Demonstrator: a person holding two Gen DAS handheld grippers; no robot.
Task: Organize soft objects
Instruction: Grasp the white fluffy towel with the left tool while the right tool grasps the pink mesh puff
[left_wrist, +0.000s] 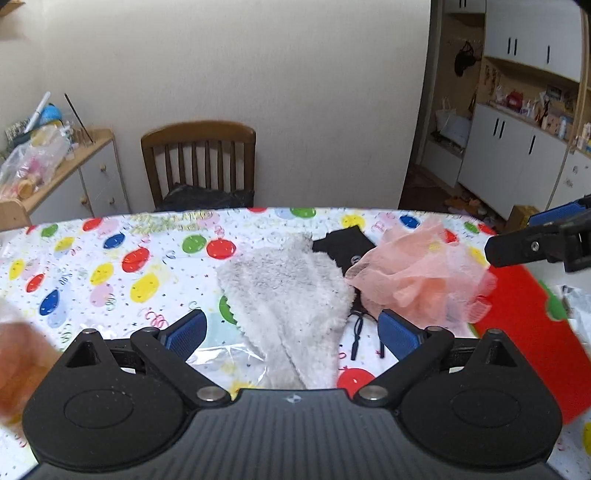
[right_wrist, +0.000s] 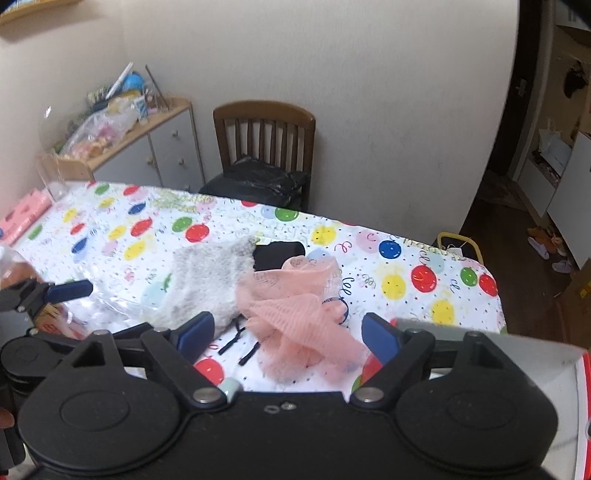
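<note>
Left wrist view: left gripper (left_wrist: 291, 334) above table, jaws spread wide, empty; grey fluffy cloth (left_wrist: 286, 291) between fingers, ahead. Right wrist view: right gripper (right_wrist: 288, 338) jaws wide, empty; pink mesh cloth (right_wrist: 295, 314) between fingers, ahead.

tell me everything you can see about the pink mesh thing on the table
The pink mesh cloth is a thin, see-through peach-pink netting, crumpled into loose folds. It lies on the balloon-print tablecloth, overlapping a black pouch and beside the grey fluffy towel. Neither gripper holds it; it lies ahead of the right gripper's open fingers.
</note>
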